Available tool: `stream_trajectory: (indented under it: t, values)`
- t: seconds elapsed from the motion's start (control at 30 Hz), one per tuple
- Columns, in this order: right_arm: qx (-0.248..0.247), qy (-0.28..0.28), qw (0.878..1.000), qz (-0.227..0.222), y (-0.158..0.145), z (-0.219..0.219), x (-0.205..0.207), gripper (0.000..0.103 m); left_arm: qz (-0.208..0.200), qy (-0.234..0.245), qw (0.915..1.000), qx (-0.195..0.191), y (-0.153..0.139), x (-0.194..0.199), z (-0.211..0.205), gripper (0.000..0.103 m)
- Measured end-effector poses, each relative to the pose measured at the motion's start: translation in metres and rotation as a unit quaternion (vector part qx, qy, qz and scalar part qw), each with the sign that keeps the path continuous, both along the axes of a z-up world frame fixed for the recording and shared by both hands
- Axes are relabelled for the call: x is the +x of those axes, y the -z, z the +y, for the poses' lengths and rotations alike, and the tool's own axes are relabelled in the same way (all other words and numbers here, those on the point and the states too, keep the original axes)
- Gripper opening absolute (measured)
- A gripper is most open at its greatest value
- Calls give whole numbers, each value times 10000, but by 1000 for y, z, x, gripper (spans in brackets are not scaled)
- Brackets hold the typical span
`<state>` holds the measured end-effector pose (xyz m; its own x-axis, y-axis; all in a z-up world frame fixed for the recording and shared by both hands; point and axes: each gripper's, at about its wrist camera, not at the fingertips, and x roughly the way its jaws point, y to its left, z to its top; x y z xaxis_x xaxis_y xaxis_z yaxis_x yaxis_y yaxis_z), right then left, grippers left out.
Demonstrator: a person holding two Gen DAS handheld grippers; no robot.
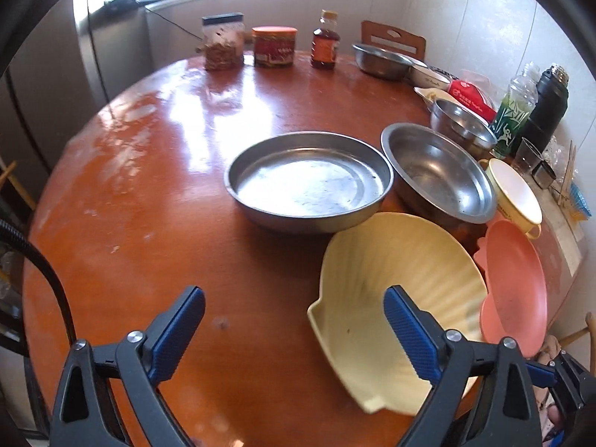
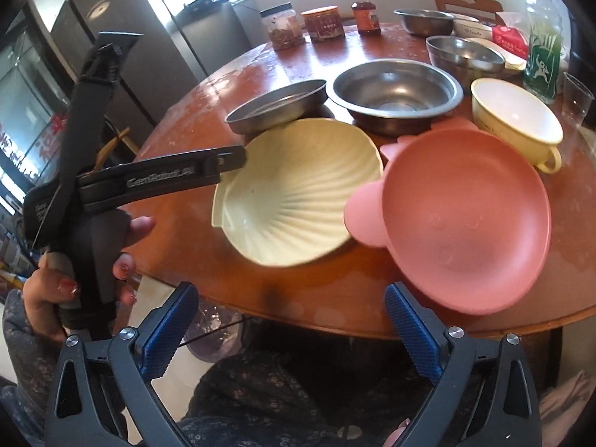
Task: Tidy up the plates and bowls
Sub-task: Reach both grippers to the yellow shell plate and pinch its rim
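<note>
A cream shell-shaped plate (image 1: pixel 395 298) (image 2: pixel 298 193) lies near the front edge of the round brown table (image 1: pixel 167 186). A pink plate with ears (image 1: pixel 517 283) (image 2: pixel 462 219) lies to its right. Behind them stand a flat steel pan (image 1: pixel 309 178) (image 2: pixel 275 106), a steel bowl (image 1: pixel 439 171) (image 2: pixel 395 89) and a cream cup-bowl with a handle (image 1: pixel 514 195) (image 2: pixel 517 119). My left gripper (image 1: pixel 294 320) is open, low over the table, its right finger over the shell plate. My right gripper (image 2: pixel 292 320) is open and empty, off the table's front edge.
More steel bowls (image 1: pixel 380 59) (image 1: pixel 462 123), a white bowl (image 1: pixel 428 74), jars (image 1: pixel 223 43) (image 1: pixel 273 46), a sauce bottle (image 1: pixel 326 41), a green bottle (image 1: pixel 514 111), a black flask (image 1: pixel 547 104) and a glass (image 1: pixel 527 154) line the far and right sides. A fridge (image 1: pixel 108 48) stands at the left.
</note>
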<state>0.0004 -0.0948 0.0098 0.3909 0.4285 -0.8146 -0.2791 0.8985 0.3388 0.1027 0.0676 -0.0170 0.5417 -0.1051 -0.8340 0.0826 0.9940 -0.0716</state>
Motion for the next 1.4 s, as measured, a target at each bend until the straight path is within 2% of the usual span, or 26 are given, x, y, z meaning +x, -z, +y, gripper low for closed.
stream_trajectory:
  t: [0.13,0.23,0.27,0.37,0.4,0.47,0.5,0.53,0.6,0.67,1.07,1.4]
  values:
    - [65,66,9999,44,2,2,7,91,72,109,9999,61,6,11,-5,90]
    - [193,258,9992,240,8,-2,17,87,118,212,9997,38,9,16,-8,85]
    - [253,329,9987,300,10,-3,20,81,147,228,9996,59,10,18,-7,82]
    - [363,457,9973,445,15,-3,26,69,256,297,9992,36,15,23,-8,72]
    - [403,499,9967,508,18,-3,28,66,294,316,9991,-5,16,23,-7,67]
    - [425,510,9962,556,20,0,31,52,383,388,9984,-118,19,24,-8,59]
    - [411,515,9963,554,20,0,31,51,400,421,9982,-149,20,25,-8,51]
    - [398,514,9964,548,20,1,32,49,353,441,9983,-117,20,23,-9,49]
    - [392,498,9965,552,20,2,32,46,329,492,9981,-159,20,21,-9,30]
    - [379,469,9966,569,20,3,32,43,343,526,9976,-287,21,19,-7,22]
    - [246,-64,9981,554,20,21,24,41,439,217,9983,-312,18,-27,24,22]
    - [18,-947,9945,450,20,60,20,40,398,-550,9973,-284,16,-73,69,22]
